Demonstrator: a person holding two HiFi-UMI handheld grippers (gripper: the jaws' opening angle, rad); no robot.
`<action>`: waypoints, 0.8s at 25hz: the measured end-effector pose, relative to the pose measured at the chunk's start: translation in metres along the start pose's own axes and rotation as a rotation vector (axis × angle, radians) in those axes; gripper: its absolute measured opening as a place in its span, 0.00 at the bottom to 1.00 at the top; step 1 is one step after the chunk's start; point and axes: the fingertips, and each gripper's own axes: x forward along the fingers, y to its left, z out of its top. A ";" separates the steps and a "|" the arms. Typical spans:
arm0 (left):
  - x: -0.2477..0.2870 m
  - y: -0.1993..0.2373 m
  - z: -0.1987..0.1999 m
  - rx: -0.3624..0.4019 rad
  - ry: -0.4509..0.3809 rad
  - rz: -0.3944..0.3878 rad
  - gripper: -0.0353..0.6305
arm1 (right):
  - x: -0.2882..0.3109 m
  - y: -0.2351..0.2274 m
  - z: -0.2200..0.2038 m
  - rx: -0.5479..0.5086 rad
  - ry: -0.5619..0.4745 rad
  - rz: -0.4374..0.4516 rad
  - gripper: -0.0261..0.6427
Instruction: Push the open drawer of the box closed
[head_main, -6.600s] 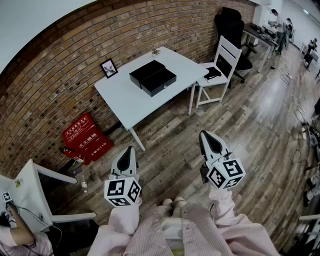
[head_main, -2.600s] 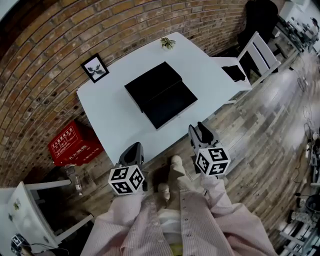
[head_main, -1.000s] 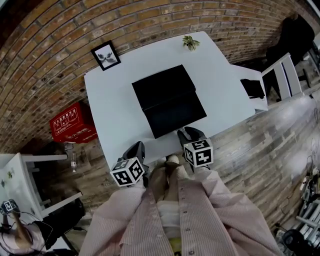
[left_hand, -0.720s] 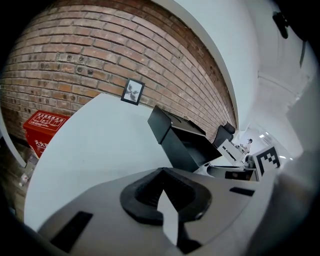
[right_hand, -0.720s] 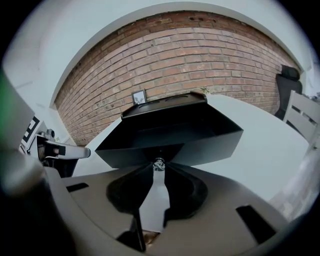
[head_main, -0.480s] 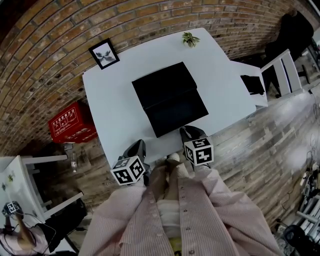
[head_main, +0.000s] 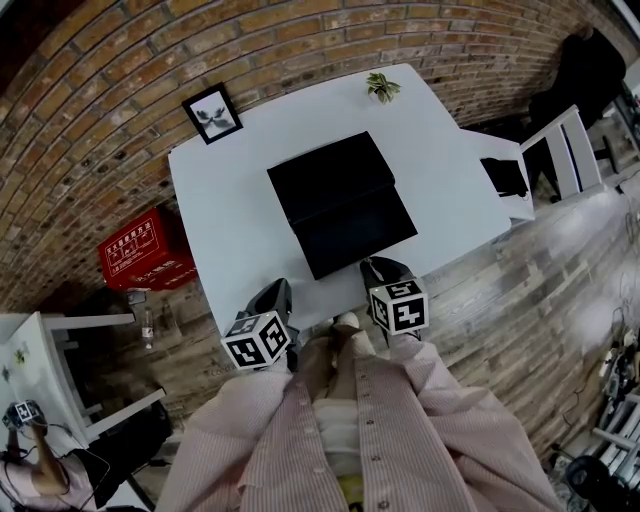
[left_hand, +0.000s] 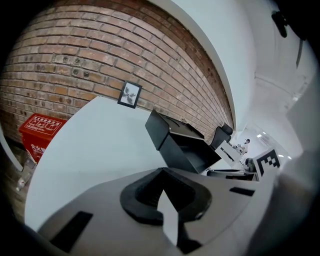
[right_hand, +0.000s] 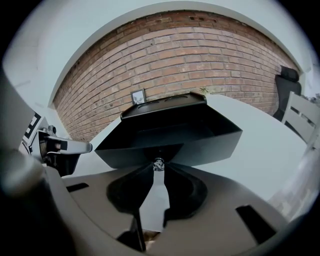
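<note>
A black box (head_main: 330, 172) sits mid-table on the white table (head_main: 225, 225), its drawer (head_main: 355, 232) pulled out toward me. In the right gripper view the drawer front (right_hand: 170, 137) fills the middle, with its small silver knob (right_hand: 158, 163) at my fingertips. My right gripper (right_hand: 158, 169) has just been closing, and its tips now pinch that knob. In the head view it (head_main: 378, 270) stands at the drawer's near edge. My left gripper (left_hand: 162, 180) is shut on nothing and hangs at the table's near edge (head_main: 272, 298), left of the drawer (left_hand: 192, 152).
A framed picture (head_main: 212, 112) leans on the brick wall and a small plant (head_main: 381, 86) stands at the table's far corner. A red crate (head_main: 145, 250) lies on the floor at left. A white chair (head_main: 560, 150) with a black item (head_main: 505, 175) stands at right.
Since the earliest frames the person has walked up to the table. Over the last second both grippers have kept their places at its near edge.
</note>
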 end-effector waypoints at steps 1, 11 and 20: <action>0.001 0.000 0.001 0.002 -0.002 -0.002 0.05 | 0.000 0.000 0.000 0.000 0.001 0.001 0.14; 0.010 -0.002 0.014 0.015 -0.009 -0.019 0.05 | 0.004 -0.001 0.006 0.004 0.003 0.004 0.14; 0.017 -0.001 0.025 0.020 -0.020 -0.021 0.05 | 0.012 -0.002 0.012 0.003 0.008 0.008 0.14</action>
